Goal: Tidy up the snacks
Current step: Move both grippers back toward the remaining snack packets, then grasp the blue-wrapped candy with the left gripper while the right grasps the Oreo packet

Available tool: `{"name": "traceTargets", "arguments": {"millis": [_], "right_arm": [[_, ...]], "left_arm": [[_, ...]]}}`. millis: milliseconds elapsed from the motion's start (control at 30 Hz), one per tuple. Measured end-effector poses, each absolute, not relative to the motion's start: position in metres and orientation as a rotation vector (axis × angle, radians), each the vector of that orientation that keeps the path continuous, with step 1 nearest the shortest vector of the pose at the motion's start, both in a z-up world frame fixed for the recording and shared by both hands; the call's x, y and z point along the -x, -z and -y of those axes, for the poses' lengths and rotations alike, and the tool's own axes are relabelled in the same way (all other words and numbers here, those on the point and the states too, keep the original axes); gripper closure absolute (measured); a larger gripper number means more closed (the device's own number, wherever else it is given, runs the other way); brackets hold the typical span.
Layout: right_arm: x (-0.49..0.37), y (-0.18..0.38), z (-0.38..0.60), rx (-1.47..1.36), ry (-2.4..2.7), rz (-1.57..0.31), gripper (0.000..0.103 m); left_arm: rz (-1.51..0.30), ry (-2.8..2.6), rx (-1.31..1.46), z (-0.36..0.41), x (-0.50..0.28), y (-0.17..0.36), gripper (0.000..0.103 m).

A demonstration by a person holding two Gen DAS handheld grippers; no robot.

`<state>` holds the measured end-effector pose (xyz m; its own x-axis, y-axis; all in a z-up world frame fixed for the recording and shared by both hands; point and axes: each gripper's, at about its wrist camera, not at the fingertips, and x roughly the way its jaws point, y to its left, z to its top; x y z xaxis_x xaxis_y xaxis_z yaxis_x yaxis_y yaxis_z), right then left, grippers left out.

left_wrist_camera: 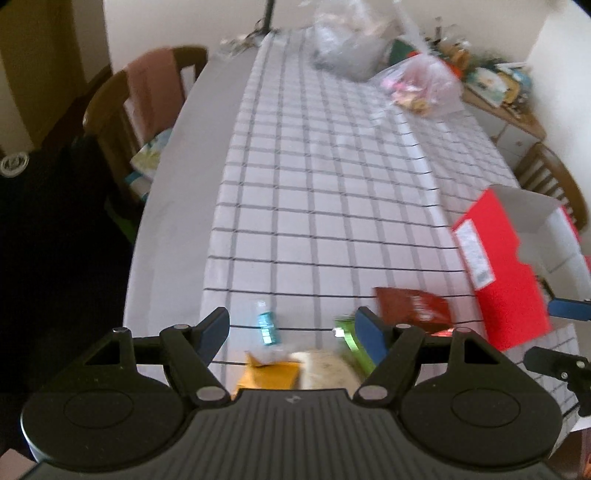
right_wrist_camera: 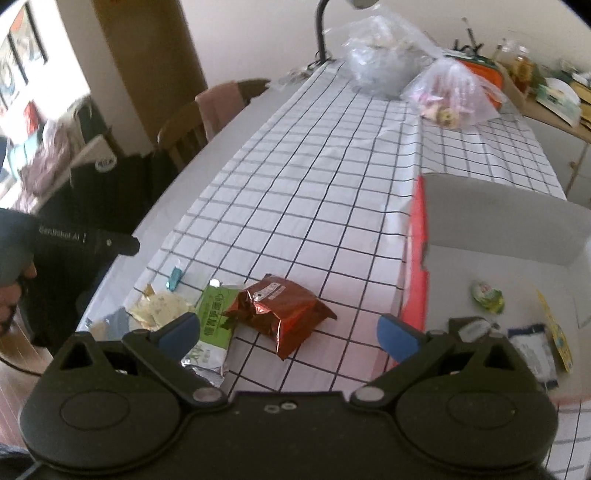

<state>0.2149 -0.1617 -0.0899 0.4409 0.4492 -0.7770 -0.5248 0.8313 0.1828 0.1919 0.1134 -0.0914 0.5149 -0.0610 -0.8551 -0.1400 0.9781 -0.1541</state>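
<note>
Loose snacks lie at the near edge of the checked tablecloth. In the right wrist view I see a red-brown foil packet (right_wrist_camera: 280, 310), a green packet (right_wrist_camera: 214, 325), a pale cracker pack (right_wrist_camera: 159, 308) and a small teal candy (right_wrist_camera: 175, 277). My right gripper (right_wrist_camera: 290, 332) is open and empty just above the foil packet. A red box (right_wrist_camera: 417, 258) with a white inside holds several snacks, among them a green-white one (right_wrist_camera: 487, 295). My left gripper (left_wrist_camera: 293, 330) is open and empty over the teal candy (left_wrist_camera: 266, 323), an orange packet (left_wrist_camera: 269, 374) and the green packet (left_wrist_camera: 352, 341).
Two clear plastic bags (right_wrist_camera: 452, 92) of items sit at the table's far end by a lamp stem (right_wrist_camera: 320, 33). Wooden chairs (left_wrist_camera: 140, 110) stand along the left and right sides. A cluttered sideboard (left_wrist_camera: 502, 88) is at the far right.
</note>
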Motion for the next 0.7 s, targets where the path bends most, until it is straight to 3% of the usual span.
{"name": "traceTargets", "arguments": {"millis": [467,633,700], "right_arm": [[-0.262,0.136,0.102,0.377,-0.743,-1.059,0.004],[-0.274,0.157,0.087,0.464,-0.790,-1.113,0.011],[-0.278,0.161,0.081,0.483,-0.804,-1.120,0.013]], "left_arm": [[-1.206,-0.090,0.306,-0.134,-0.231,0.154,0.029],[-1.241,-0.115,0.351,-0.136,-0.240,0.168,0.030],[-1.253,-0.125,0.371,-0.136,-0.243,0.173,0.036]]}}
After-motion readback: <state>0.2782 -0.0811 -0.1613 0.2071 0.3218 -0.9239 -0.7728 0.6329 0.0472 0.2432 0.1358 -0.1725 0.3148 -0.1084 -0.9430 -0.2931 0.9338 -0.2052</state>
